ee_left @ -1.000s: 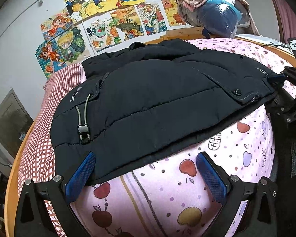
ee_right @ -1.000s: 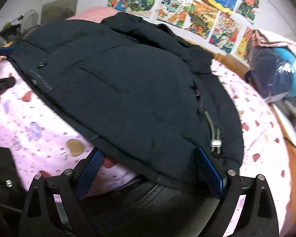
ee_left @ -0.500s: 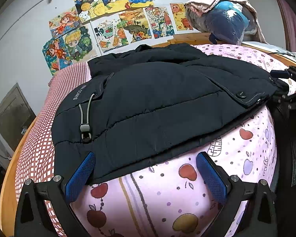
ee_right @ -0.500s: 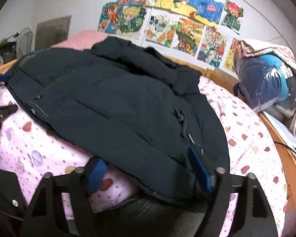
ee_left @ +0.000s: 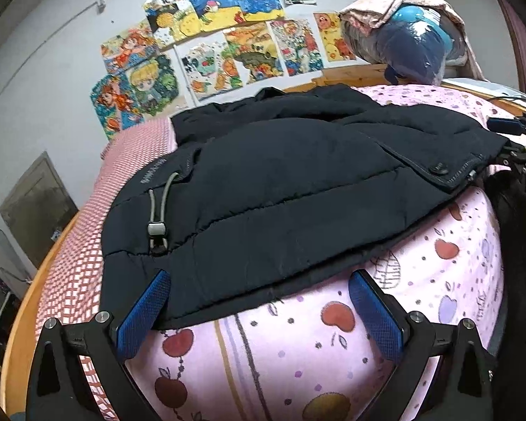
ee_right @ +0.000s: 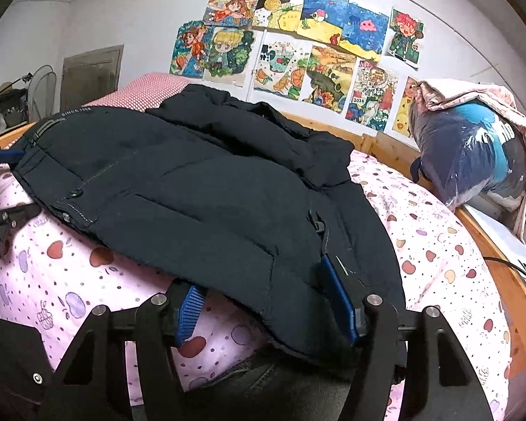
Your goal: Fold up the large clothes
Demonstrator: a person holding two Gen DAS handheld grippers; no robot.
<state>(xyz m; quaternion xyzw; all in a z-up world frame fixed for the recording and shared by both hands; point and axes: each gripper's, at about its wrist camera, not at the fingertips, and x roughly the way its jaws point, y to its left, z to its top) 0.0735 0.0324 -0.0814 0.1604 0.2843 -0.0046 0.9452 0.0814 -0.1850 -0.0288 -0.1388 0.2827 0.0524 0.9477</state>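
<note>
A black puffy jacket [ee_left: 298, 182] lies spread across the bed, hem toward me and collar toward the wall. My left gripper [ee_left: 259, 314] is wide open at the hem's left corner, where the cloth overlaps its left pad [ee_left: 143, 312]. A grey drawcord with a toggle [ee_left: 156, 228] hangs just beyond it. In the right wrist view the jacket [ee_right: 192, 193] drapes over my right gripper [ee_right: 263, 305]. That gripper is half narrowed around the hem's right corner, its fingers still apart. The far-side gripper shows at each view's edge.
A pink apple-print quilt [ee_left: 333, 351] covers the bed, with a red checked sheet [ee_left: 87, 245] at its left. A bagged blue bundle [ee_right: 473, 154] sits at the far right on the wooden frame [ee_right: 515, 301]. Drawings [ee_left: 228, 45] cover the wall. A person's dark trousers [ee_right: 263, 386] are below.
The right gripper's fingers have drawn closer together around the hem. Both cameras have risen a little. The left gripper stays wide open and the jacket lies as before.
</note>
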